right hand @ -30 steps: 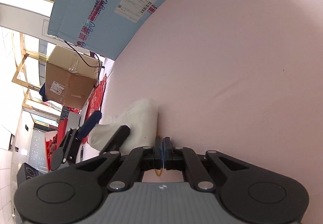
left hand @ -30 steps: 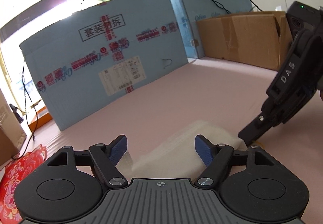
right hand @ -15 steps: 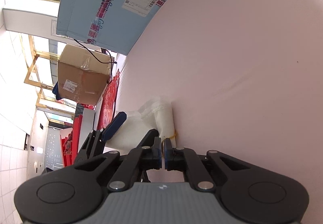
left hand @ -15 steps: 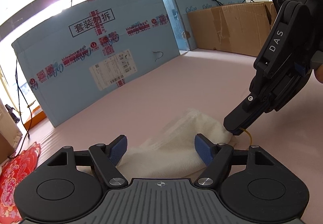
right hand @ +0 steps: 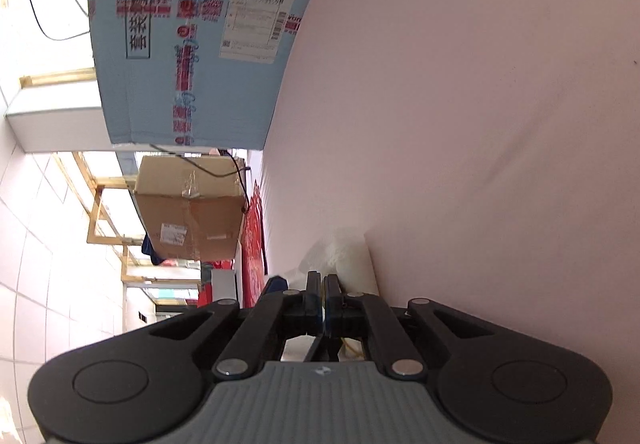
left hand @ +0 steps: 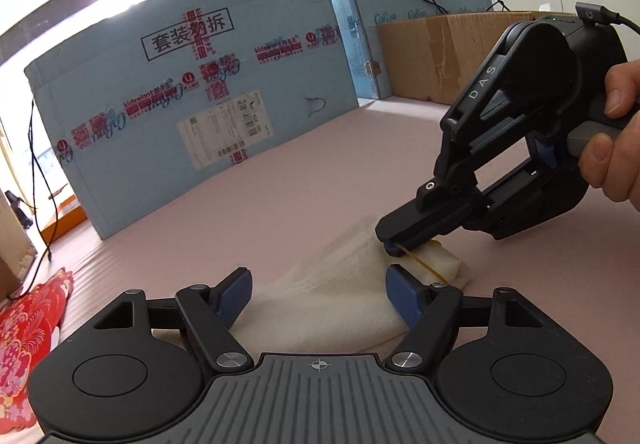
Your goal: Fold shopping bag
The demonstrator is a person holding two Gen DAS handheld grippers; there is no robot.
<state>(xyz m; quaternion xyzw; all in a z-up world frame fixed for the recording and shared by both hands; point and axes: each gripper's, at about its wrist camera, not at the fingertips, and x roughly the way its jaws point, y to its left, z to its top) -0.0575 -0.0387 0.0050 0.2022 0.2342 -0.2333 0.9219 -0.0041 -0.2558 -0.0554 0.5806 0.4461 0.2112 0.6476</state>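
A pink worktop [left hand: 320, 180] is seen, backed by a blue carton [left hand: 192, 112]. The rolled white shopping bag [left hand: 336, 296] is lain between the spread, open left gripper [left hand: 319, 298]. A yellow rubber band [left hand: 424, 265] is pinched by the closed right gripper [left hand: 390, 244] at the bag's far end.

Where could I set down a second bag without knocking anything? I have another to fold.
The widest bare stretch of pink table lies between the folded white bag and the blue box. It is crowded near the bag, where the left hand-held gripper straddles it and the right hand-held gripper pinches a yellow rubber band.
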